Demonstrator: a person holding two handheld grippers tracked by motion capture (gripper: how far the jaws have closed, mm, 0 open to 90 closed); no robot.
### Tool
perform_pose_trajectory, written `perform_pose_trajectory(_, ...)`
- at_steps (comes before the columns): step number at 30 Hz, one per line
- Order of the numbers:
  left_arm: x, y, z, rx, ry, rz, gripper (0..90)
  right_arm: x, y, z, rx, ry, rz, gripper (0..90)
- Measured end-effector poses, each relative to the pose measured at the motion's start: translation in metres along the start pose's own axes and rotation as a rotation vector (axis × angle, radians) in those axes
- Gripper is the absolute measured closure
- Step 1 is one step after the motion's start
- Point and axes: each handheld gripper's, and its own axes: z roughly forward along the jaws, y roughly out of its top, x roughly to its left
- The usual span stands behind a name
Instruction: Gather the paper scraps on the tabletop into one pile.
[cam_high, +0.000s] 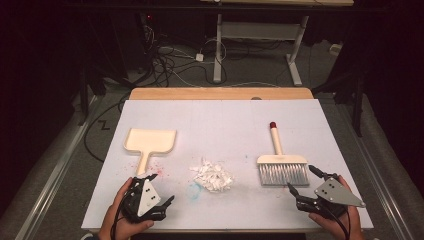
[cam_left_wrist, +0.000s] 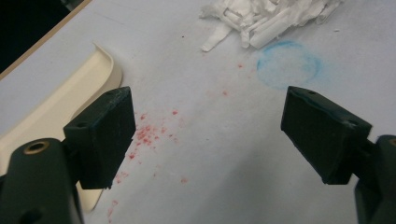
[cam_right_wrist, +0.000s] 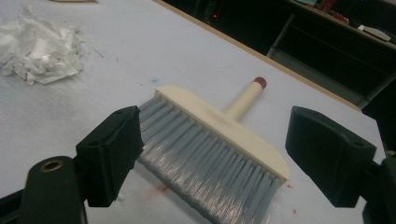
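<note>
The right tongs (cam_high: 303, 179) stand wide apart with nothing clamped — in the right gripper view their two black jaws frame the brush (cam_right_wrist: 219, 154), whose grey bristles lie between them without touching either pad. The brush lies flat on the counter (cam_high: 220, 115), bristles toward the person, its cream handle with a red tip pointing away. The right tongs sit just beside the bristle end, at its near right corner.

The left tongs (cam_high: 162, 187) are also apart and hold nothing; in the left gripper view their jaws hang over bare counter speckled with red spots, with a faint blue ring (cam_left_wrist: 288, 64) drawn ahead of them. Just beside the left jaw lies the handle of the cream dustpan (cam_high: 150, 141), which rests flat with its pan end away from the person.

Between dustpan and brush sits a heap of white paper scraps (cam_high: 212, 175) — near the blue ring, well apart from either tool. A hand grips each tool from the counter's near edge.
</note>
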Motion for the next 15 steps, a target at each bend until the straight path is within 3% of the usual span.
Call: perform_pose_trajectory(15,0.0038,0.0023,0.0082,0.013,-0.005,-0.004,16.9,0.0007,-0.0025,0.0025,0.008,0.016,0.002,19.5)
